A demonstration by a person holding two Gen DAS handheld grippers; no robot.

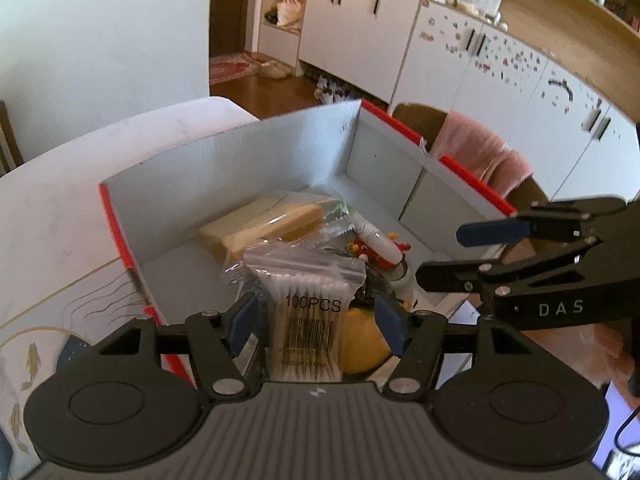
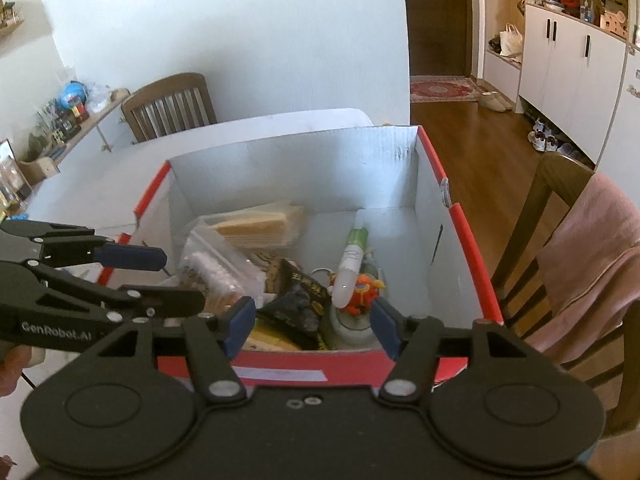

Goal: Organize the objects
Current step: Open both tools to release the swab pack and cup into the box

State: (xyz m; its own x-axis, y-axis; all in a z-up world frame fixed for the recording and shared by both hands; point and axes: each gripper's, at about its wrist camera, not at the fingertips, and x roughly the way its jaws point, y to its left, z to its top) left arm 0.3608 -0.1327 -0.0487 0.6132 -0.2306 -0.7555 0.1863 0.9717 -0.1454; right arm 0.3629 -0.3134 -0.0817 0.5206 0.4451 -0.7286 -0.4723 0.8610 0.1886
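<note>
Both grippers are hovering spread over the red box (image 2: 460,216) on the table (image 1: 52,200): left gripper (image 1: 316,320) straddling the cotton-swab bag (image 1: 308,312) without pinching, right gripper (image 2: 312,324) gripping nothing

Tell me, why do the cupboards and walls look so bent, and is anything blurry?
Left wrist view: the fisheye lens bows the white cupboards into an arc; the cotton swab bag prints sharp. Right wrist view: the wall edge curves, daylight washes the wall pale, and the box contents stay clear.
</note>
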